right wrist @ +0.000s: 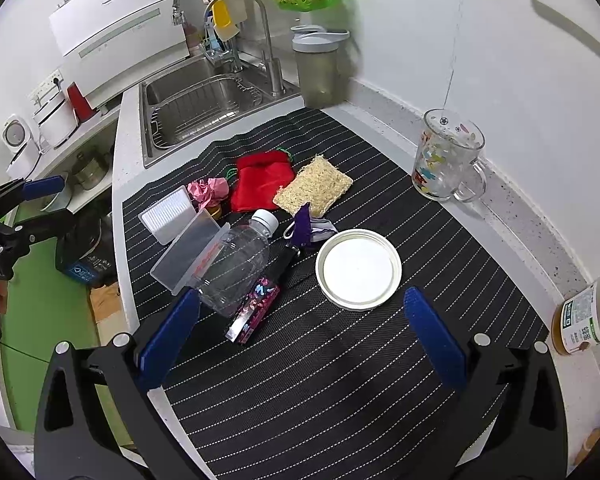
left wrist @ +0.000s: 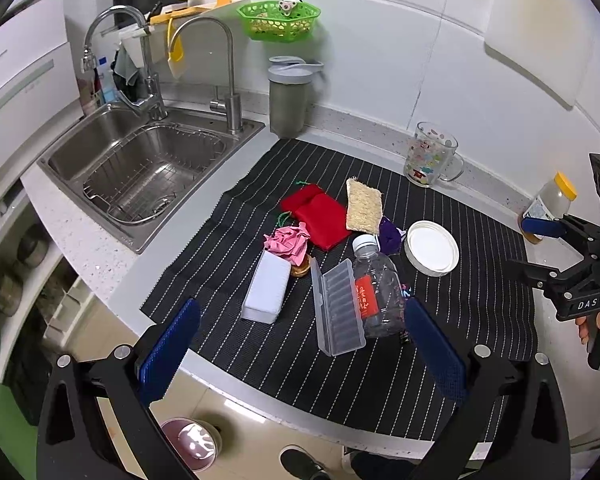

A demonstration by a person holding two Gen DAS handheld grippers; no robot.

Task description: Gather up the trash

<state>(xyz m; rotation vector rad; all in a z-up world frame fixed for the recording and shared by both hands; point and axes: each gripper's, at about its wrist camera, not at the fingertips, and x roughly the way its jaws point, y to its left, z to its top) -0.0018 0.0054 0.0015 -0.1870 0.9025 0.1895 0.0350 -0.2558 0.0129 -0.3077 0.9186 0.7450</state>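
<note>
An empty clear bottle (left wrist: 374, 284) (right wrist: 236, 264) lies on the striped mat (left wrist: 480, 320) among clutter. Beside it are crumpled pink paper (left wrist: 288, 240) (right wrist: 210, 192), a colourful wrapper (right wrist: 256, 308), a clear plastic case (left wrist: 338, 308), a white box (left wrist: 266, 286) and a white lid (right wrist: 358, 268). My left gripper (left wrist: 302, 308) hovers open over the mat's front edge, the bottle and case lying between its fingers' lines. Open too, my right gripper (right wrist: 302, 296) hangs above the mat near the lid. Neither holds anything.
Behind the clutter lie a red pouch (left wrist: 316, 216), a loofah pad (left wrist: 363, 206) and a purple pouch (right wrist: 306, 228). A sink (left wrist: 140, 168) is at the left, a glass mug (left wrist: 432, 156) and a yellow-lidded jar (left wrist: 552, 204) by the wall. A round bin (left wrist: 192, 440) stands on the floor.
</note>
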